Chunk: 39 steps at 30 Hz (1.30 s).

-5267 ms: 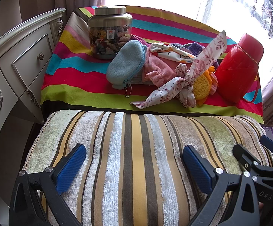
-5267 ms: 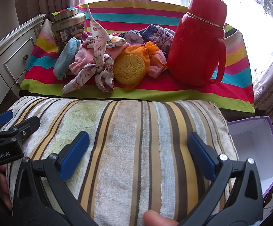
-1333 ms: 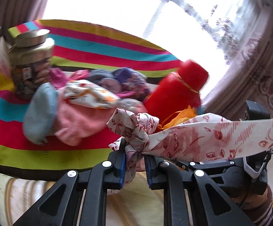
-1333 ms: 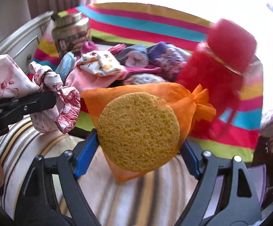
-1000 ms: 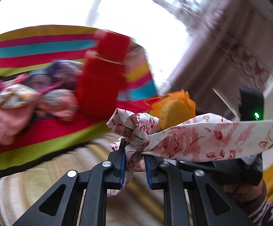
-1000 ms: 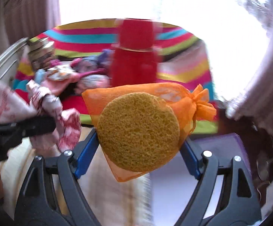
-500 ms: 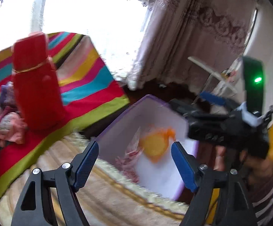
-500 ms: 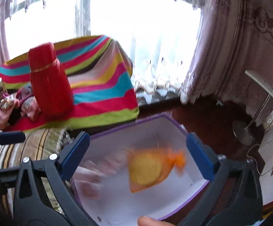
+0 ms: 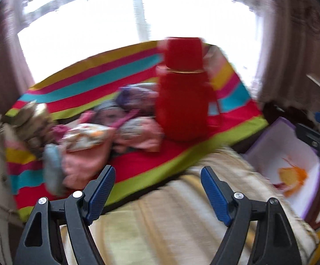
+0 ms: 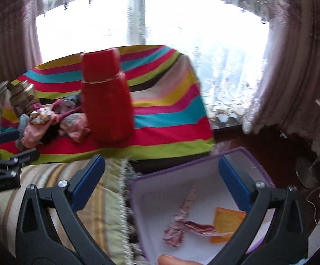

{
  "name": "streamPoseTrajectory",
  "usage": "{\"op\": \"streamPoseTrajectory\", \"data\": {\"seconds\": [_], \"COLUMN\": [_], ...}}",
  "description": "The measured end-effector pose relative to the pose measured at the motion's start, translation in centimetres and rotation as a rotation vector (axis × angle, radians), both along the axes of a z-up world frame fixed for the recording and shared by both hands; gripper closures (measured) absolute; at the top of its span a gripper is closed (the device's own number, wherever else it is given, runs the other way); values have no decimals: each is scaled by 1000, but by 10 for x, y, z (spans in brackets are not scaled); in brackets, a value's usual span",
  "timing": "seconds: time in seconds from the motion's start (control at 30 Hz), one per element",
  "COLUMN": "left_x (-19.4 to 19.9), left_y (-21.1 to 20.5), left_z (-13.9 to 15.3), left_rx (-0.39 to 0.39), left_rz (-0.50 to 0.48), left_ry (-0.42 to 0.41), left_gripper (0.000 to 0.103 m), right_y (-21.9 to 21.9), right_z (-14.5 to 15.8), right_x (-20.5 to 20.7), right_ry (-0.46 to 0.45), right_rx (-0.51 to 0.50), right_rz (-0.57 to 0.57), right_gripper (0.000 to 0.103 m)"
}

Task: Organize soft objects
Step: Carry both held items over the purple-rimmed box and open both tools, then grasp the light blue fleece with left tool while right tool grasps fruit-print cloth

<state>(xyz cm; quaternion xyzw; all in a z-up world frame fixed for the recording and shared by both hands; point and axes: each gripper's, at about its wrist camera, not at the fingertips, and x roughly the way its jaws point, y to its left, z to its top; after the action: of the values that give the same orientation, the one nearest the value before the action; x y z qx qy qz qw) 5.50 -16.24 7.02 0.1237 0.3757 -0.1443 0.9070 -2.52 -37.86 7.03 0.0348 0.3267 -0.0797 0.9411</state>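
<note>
Both grippers, left gripper point(image 9: 157, 190) and right gripper point(image 10: 160, 183), now hold jaws apart and empty, scarf point(image 10: 182, 227) and sponge bag point(image 10: 226, 223) dropped in the box point(image 10: 182, 176); a hasty next grab could tip the red flask point(image 9: 182, 92).

Left gripper point(image 9: 157, 191): we hold it angled downward, its blue-padded jaws spread apart with nothing between them; they have just been opening.
Right gripper point(image 10: 161, 181): we hold it tilted downward too, jaws spread to their widest and empty; they have just been opening.
Relative placing: in each wrist view we see the other gripper at the frame's edge, the two set side by side and apart.
Fingertip point(image 10: 171, 260): ours shows at the bottom edge of the right wrist view.
</note>
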Motion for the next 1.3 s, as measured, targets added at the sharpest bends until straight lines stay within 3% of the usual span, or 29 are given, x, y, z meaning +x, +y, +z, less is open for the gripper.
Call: {"op": "streamPoseTrajectory", "data": {"seconds": [0.2, 0.53, 1.3], "left_x": [26, 56, 96], "left_y": [70, 142, 173], "left_z": [-5, -24, -54], "left_rx": [25, 40, 21], "left_rz": [204, 367, 390], "left_ry": [-18, 9, 103], "left_gripper": [23, 23, 23], "right_y": [33, 97, 170], "right_z": [2, -1, -19], "right_x": [26, 74, 146], "right_ry": [27, 78, 164], "right_rx": [26, 21, -5], "right_rz": [94, 251, 384], "right_gripper": [0, 0, 0]}}
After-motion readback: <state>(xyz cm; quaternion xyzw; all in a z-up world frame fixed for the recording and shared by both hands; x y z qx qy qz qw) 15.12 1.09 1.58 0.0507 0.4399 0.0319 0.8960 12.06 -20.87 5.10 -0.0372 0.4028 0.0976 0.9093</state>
